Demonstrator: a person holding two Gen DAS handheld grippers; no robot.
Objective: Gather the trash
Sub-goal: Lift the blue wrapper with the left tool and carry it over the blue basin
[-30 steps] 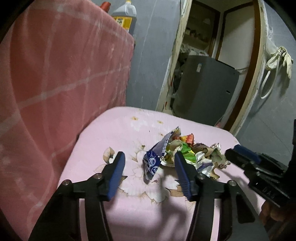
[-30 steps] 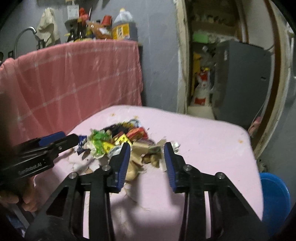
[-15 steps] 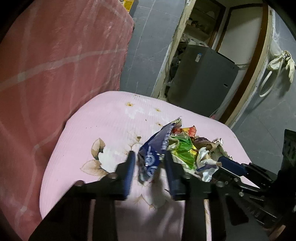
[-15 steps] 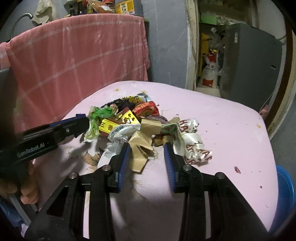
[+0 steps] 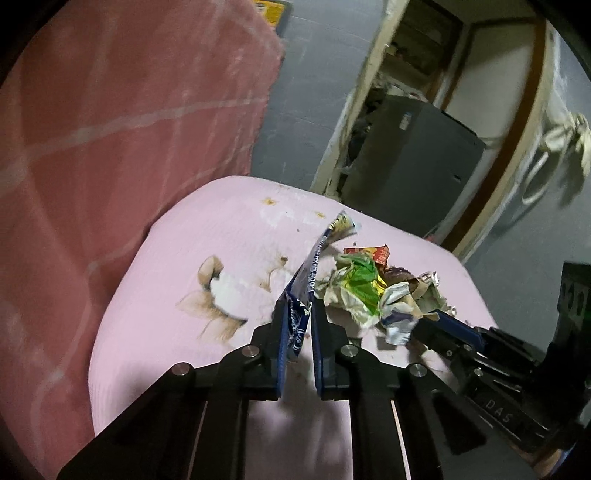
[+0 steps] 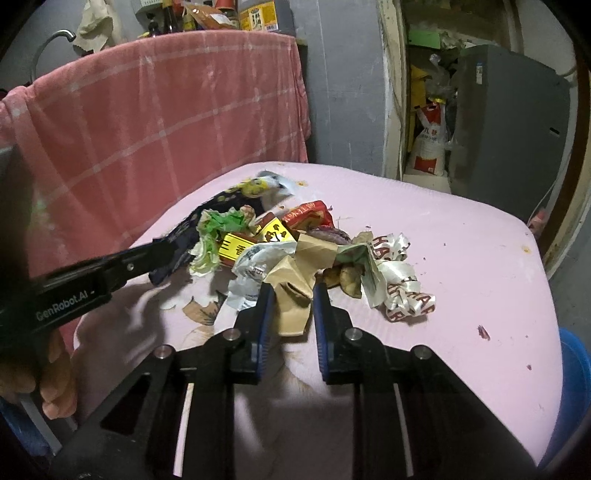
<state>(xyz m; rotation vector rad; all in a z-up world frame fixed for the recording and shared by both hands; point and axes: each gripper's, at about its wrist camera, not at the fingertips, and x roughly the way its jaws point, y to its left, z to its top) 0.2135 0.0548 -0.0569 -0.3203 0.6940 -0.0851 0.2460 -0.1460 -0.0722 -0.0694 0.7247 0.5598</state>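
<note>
A heap of trash lies on the pink table [image 6: 461, 240]: a green wrapper [image 5: 360, 275], red and yellow packets [image 6: 273, 232], brown paper [image 6: 295, 280] and white ribbon [image 6: 402, 280]. My left gripper [image 5: 298, 314] is shut on a dark blue wrapper [image 5: 303, 295], lifted off the heap's left side; it also shows in the right wrist view [image 6: 199, 236]. My right gripper [image 6: 291, 295] has its jaws narrowly apart around the brown paper at the heap's near edge.
A pink checked cloth [image 6: 166, 122] hangs along the table's left side, with bottles [image 6: 255, 14] above it. A grey cabinet [image 6: 509, 125] stands in the doorway behind. A blue bin [image 6: 572, 391] sits below the table's right edge.
My left gripper closed on the blue wrapper and raised it. My right gripper moved forward and down so the brown paper sits between its jaws.
</note>
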